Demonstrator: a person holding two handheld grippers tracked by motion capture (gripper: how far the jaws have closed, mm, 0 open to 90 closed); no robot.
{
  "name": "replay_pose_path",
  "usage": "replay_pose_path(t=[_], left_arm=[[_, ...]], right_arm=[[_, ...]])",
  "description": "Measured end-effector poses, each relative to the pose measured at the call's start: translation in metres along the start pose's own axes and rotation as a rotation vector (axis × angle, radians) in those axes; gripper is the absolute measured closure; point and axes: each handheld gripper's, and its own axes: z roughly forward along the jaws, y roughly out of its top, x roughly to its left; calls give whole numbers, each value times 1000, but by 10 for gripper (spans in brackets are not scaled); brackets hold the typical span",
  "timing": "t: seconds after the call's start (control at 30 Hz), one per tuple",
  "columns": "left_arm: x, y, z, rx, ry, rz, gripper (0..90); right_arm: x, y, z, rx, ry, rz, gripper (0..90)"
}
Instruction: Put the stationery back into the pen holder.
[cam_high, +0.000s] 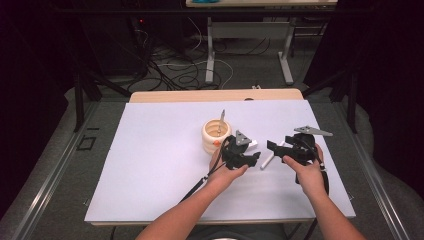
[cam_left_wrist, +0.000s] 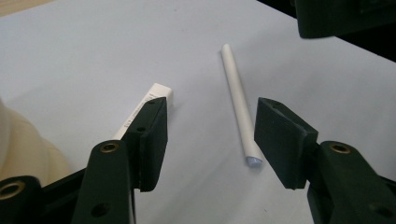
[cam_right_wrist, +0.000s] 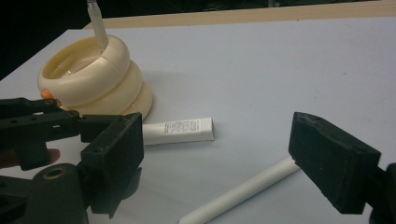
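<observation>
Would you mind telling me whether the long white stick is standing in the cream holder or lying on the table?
Lying on the table. The white stick rests flat on the white surface, outside the cream holder.

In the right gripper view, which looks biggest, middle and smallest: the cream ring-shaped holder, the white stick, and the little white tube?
1. Cream holder: clearly the biggest.
2. White stick: longer than the tube, but it lies nearer the camera and runs off the bottom edge, so this is unsure.
3. White tube: shortest, partly hidden behind a jaw.
</observation>
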Motion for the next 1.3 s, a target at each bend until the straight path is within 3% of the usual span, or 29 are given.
replay_pose_path(t=[0.2, 0.47, 0.53, 0.73, 0.93, 1.13, 1.3], left_arm=[[-4, -2, 9, 18, -18, -2, 525], [-7, -7, 24, 53, -74, -62, 595], [-7, -8, 26, 56, -67, -53, 601], [-6, -10, 31, 60, -86, -87, 622], [-9, -12, 34, 69, -94, -83, 630], [-12, -14, 41, 81, -118, -130, 634], [-11, -15, 44, 98, -128, -130, 645]], right_arm=[[0, -1, -2, -5, -2, 13, 190], [-2, -3, -5, -2, -3, 8, 199], [-1, -3, -5, -4, -7, 18, 199], [-3, -3, -6, -10, -4, 15, 199], [-3, -3, -6, -9, -4, 17, 199], [-3, -3, -5, -8, -4, 18, 199], [-2, -3, -5, -3, -3, 20, 199]])
